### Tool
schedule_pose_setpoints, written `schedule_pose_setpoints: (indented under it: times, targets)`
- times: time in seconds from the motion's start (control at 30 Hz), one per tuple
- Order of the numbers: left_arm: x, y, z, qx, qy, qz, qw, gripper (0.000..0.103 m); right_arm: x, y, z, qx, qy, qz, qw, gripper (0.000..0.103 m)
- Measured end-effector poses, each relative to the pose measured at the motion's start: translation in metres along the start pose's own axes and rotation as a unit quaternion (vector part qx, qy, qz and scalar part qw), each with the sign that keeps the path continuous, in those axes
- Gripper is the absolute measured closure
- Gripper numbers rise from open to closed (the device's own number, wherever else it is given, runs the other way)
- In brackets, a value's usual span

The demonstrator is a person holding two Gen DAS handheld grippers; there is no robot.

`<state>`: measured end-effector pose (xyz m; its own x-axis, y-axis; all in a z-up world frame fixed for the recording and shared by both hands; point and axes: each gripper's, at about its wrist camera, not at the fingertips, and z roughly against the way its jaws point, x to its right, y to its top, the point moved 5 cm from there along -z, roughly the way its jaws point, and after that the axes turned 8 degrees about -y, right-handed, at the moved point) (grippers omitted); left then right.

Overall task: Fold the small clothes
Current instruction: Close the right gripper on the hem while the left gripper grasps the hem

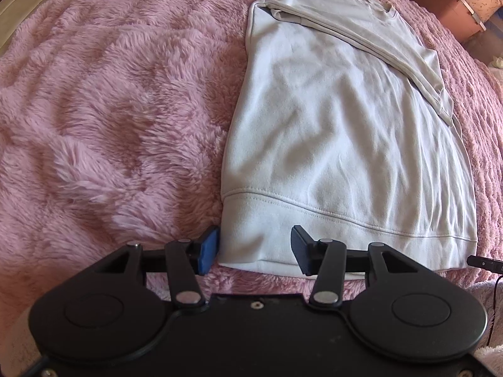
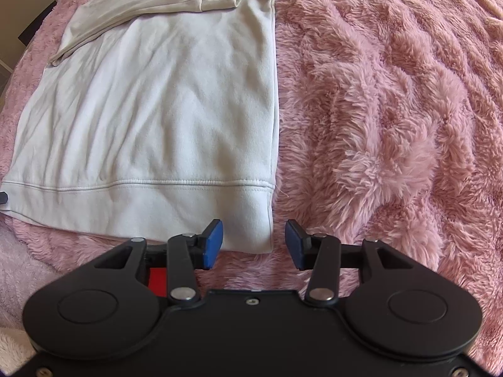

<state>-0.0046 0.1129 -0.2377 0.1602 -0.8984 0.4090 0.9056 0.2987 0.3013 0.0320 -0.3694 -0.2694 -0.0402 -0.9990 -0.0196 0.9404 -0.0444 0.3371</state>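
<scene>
You are positioning both grippers at the near hem of the sweatshirt, lying flat on the pink blanket; left gripper and right gripper are straddling its left and right corners, jaws spread, not yet pinching; next, you are likely closing on both corners and carrying the hem far.

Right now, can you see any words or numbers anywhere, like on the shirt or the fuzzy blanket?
None: there is no readable text in either view.
The white sweatshirt shows no print or label.
The pink blanket is plain fur.
The left gripper and right gripper carry no markings.
</scene>
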Motion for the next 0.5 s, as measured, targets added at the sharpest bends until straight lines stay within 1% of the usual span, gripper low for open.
schedule_pose_setpoints:
  times: [0.13, 0.17, 0.2, 0.23, 0.27, 0.33, 0.37, 0.4, 0.5]
  targets:
    - [0.0035, 0.0025, -0.0054, 0.0, 0.001, -0.009, 1.0, 0.056, -0.0009, 0.0007, -0.0047, -0.008, 0.002, -0.002, 1.0, 0.058]
    - [0.0037, 0.0026, -0.0063, 0.0, 0.0, -0.008, 1.0, 0.056, -0.0016, 0.001, -0.006, -0.009, 0.002, 0.001, 1.0, 0.06]
    - [0.0028, 0.0038, -0.008, 0.0, -0.002, -0.007, 1.0, 0.057, -0.0021, 0.0008, -0.0067, -0.011, 0.002, 0.003, 1.0, 0.062]
    - [0.002, 0.0042, -0.0085, 0.0, -0.006, -0.005, 1.0, 0.057, -0.0025, 0.0007, -0.0071, -0.011, 0.003, 0.003, 1.0, 0.071]
    - [0.0012, 0.0046, -0.0088, 0.001, -0.011, -0.002, 0.9999, 0.059, -0.0027, 0.0009, -0.0072, -0.008, 0.004, 0.001, 1.0, 0.073]
    - [-0.001, 0.0049, -0.008, 0.002, -0.018, 0.001, 0.9998, 0.071, -0.0025, 0.0011, -0.0068, -0.006, 0.005, 0.002, 1.0, 0.075]
    - [-0.0016, 0.0049, -0.0076, 0.002, -0.017, 0.002, 0.9998, 0.085, -0.0025, 0.0013, -0.0065, -0.005, 0.006, 0.001, 1.0, 0.077]
    - [-0.0031, 0.0047, -0.0063, 0.004, -0.016, 0.002, 0.9999, 0.09, -0.002, 0.0012, -0.006, -0.004, 0.006, 0.0, 1.0, 0.079]
    - [-0.005, 0.004, -0.003, 0.006, -0.023, 0.005, 0.9997, 0.095, -0.001, 0.0009, -0.0042, 0.001, 0.009, -0.001, 1.0, 0.087]
